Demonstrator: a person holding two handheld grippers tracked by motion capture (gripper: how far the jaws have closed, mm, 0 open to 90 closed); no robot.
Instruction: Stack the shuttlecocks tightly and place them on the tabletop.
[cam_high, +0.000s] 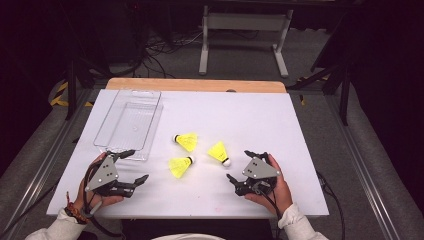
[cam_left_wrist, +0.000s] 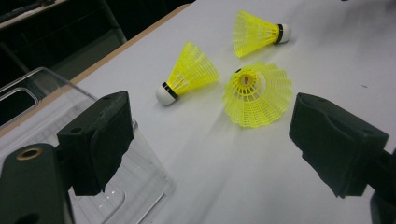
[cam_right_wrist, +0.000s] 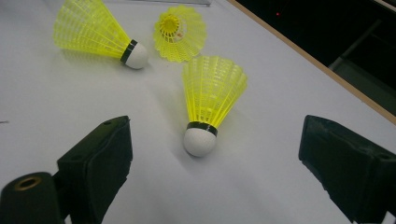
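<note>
Left gripper (cam_high: 136, 166) & right gripper (cam_high: 239, 166), both released, flank three yellow shuttlecocks (cam_high: 181, 166) on table (cam_high: 240, 115); clear tray (cam_high: 128, 120) far left

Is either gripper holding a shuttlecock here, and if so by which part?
No. Both the left gripper and the right gripper are open and empty; all three shuttlecocks lie loose on the table.

Both hands low, both grippers wide apart

The left gripper (cam_high: 134, 167) sits in the person's left hand (cam_high: 95, 192), jaws spread wide with nothing between them, aimed up and to the right from the table's near edge. The right gripper (cam_high: 239, 166) rests in the right hand (cam_high: 277, 187), jaws also spread and empty, pointing leftward. White sleeve cuffs enter at the near edge.
</note>
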